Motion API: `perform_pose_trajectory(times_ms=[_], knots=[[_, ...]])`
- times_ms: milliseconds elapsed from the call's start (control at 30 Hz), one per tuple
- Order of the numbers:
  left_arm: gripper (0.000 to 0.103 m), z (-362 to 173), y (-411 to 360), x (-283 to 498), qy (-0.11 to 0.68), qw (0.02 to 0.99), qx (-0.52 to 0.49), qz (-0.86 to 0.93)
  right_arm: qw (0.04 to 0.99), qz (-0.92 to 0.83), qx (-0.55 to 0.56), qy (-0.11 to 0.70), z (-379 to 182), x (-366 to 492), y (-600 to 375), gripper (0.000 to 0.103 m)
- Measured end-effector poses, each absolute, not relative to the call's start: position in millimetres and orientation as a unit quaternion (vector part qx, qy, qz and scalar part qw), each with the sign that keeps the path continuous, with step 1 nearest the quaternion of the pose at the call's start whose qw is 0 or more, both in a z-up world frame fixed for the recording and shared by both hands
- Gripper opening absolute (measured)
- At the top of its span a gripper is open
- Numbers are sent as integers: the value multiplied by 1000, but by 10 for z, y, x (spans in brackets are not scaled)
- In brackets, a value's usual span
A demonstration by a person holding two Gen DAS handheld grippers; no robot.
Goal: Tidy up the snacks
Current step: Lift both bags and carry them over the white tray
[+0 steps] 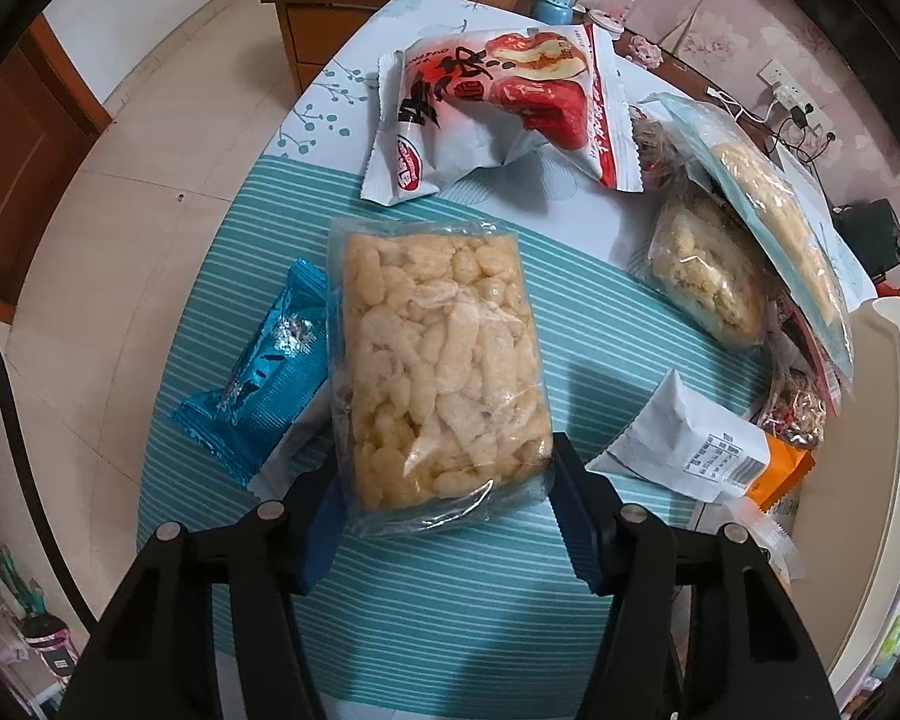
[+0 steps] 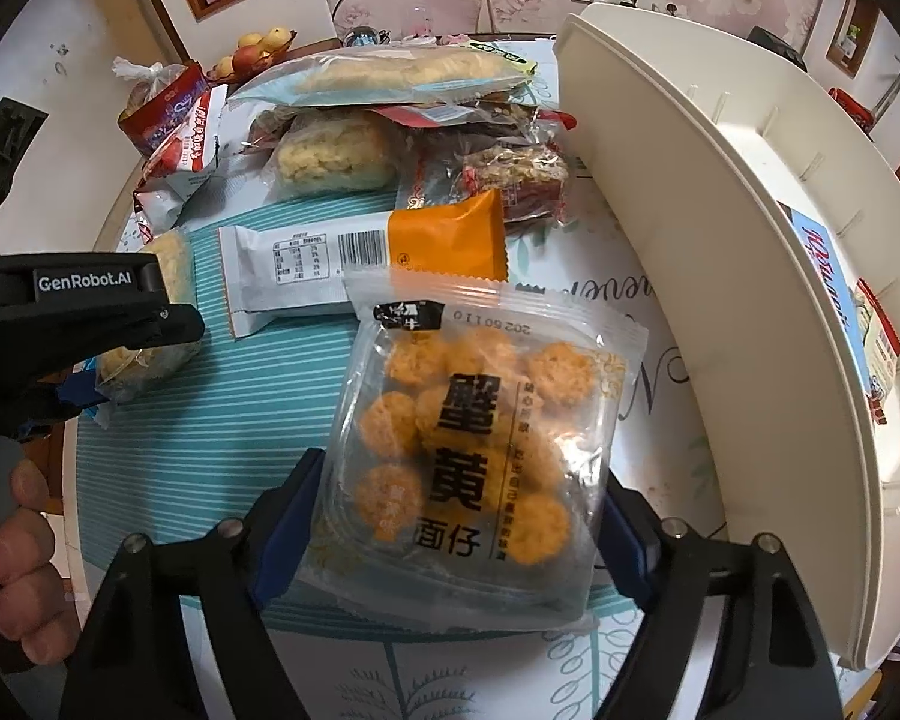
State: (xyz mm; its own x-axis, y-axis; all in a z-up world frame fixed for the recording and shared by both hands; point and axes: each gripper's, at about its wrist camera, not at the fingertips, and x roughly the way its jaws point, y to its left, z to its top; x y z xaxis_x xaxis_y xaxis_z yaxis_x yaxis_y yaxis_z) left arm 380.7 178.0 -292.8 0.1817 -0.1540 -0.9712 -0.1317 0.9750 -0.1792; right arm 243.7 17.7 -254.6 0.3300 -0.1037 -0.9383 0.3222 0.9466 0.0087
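Two handheld grippers work over a teal-striped surface (image 1: 600, 360) strewn with snacks. The left gripper (image 1: 444, 510) points steeply down, its fingers (image 1: 576, 516) half spread and flanking the near end of a clear bag of pale puffed sticks (image 1: 438, 360); whether the pads press on it cannot be told. Left of that bag and touching it lies a blue foil packet (image 1: 258, 372); beyond it, a red-and-white date packet (image 1: 498, 114). The right gripper (image 2: 456, 528) has its fingers (image 2: 288, 522) wide apart on either side of a clear pack of orange round crackers (image 2: 480, 438), the grip likewise unclear. Beyond that pack lies a white-and-orange bar (image 2: 360, 258); right of it stands a cream rack (image 2: 720, 276).
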Motion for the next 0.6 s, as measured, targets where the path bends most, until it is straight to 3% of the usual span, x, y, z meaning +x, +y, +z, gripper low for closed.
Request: perform_pose_trajectory(times_ms=[600], knots=[[59, -2495, 1814, 3511, 600, 787, -135, -41, 822, -105, 102, 550, -2321, 2310, 254, 81]])
